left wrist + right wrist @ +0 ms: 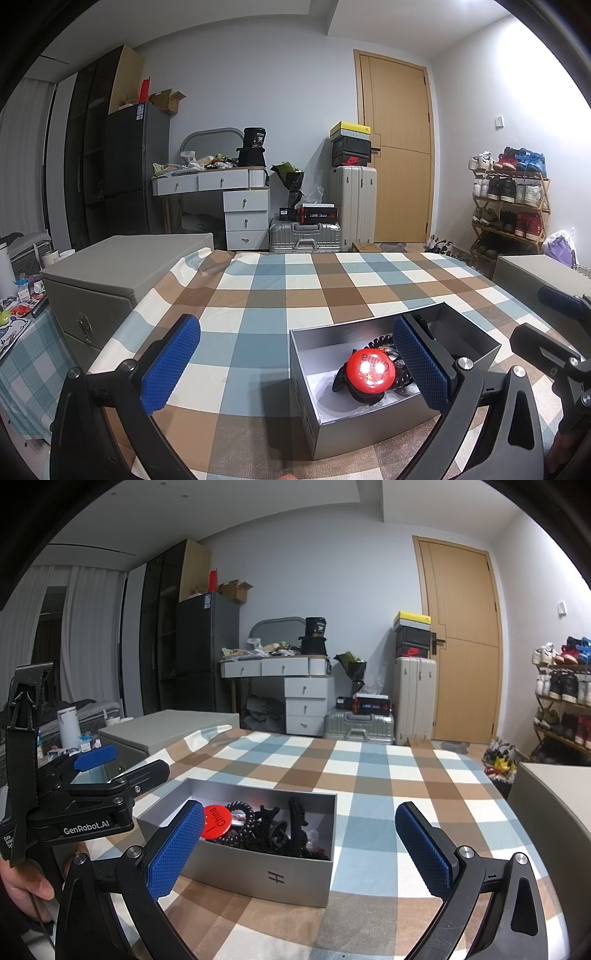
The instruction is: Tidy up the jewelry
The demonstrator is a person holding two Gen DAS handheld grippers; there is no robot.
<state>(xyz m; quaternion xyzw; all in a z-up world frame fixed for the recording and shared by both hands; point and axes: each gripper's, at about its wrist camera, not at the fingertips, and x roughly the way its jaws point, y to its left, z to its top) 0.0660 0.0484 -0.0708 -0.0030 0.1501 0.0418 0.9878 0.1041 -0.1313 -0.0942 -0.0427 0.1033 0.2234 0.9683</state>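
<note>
Nearest the cameras, both tools stand wide apart and hold nothing: the left gripper (295, 365) hangs low over the checked tablecloth (258, 295) with its right blue pad (421, 369) just over the near end of the grey box (365, 424), while the right gripper (299, 849) sits back from the box's (266, 875) long front wall. The jewelry lies inside the box: a red round badge (218, 821) at the left end, black coiled bands (243, 816) and black hair claws (291, 823) heaped beside it. The box's long axis runs across the right gripper's view, slightly left of its centre; from the left gripper it lies ahead and to the right. The left gripper looks the nearer, likely to reach in first. The badge reads "China", the box front carries an "H"-like mark, and the left gripper's body (85, 823) reads "GenRobot.AI". Beyond stand suitcases (354, 206), shoeboxes and a door.
</note>
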